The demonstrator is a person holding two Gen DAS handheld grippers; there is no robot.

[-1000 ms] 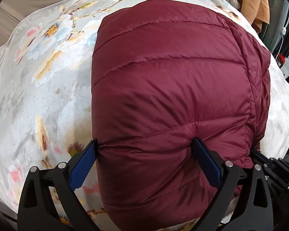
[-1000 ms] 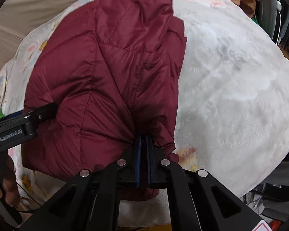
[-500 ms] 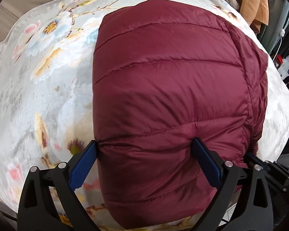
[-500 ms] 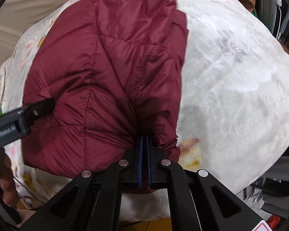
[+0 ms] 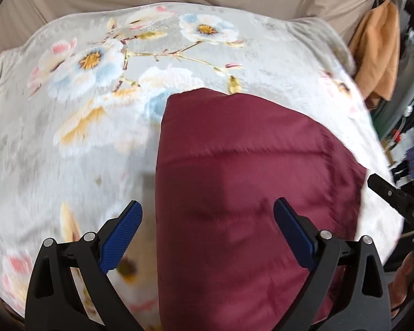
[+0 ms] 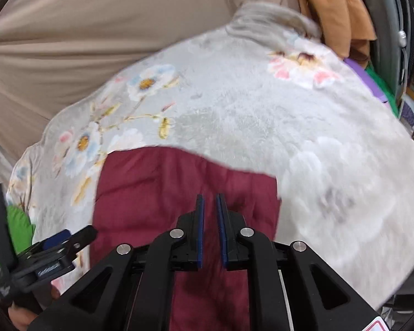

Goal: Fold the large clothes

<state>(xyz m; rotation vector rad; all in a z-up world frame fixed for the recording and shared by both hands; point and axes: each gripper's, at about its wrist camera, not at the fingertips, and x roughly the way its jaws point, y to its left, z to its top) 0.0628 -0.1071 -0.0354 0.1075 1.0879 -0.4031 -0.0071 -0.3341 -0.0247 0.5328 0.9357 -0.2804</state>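
Note:
A maroon quilted jacket (image 5: 248, 179) lies folded into a compact block on a floral blanket (image 5: 69, 151). My left gripper (image 5: 208, 218) hovers above its near part, open wide, its blue pads (image 5: 124, 234) clear of the fabric. In the right wrist view the jacket (image 6: 151, 193) lies below my right gripper (image 6: 210, 209). Its jaws are opening, a narrow gap stands between the pads, and nothing is in it. The left gripper (image 6: 60, 248) shows at the lower left, in a person's hand. The right gripper's black finger (image 5: 394, 201) shows at the right edge of the left wrist view.
A beige cloth (image 6: 96, 27) hangs behind the blanket (image 6: 262, 110). Orange fabric (image 5: 378, 49) hangs at the far right, beside cluttered shelves. Something green (image 6: 18, 226) lies past the blanket's left edge. Blanket beyond and right of the jacket is bare.
The right gripper let go of the jacket's edge and its jaws parted slightly. Both grippers rose and drew back, so the jacket looks smaller and the left pads no longer press its sides.

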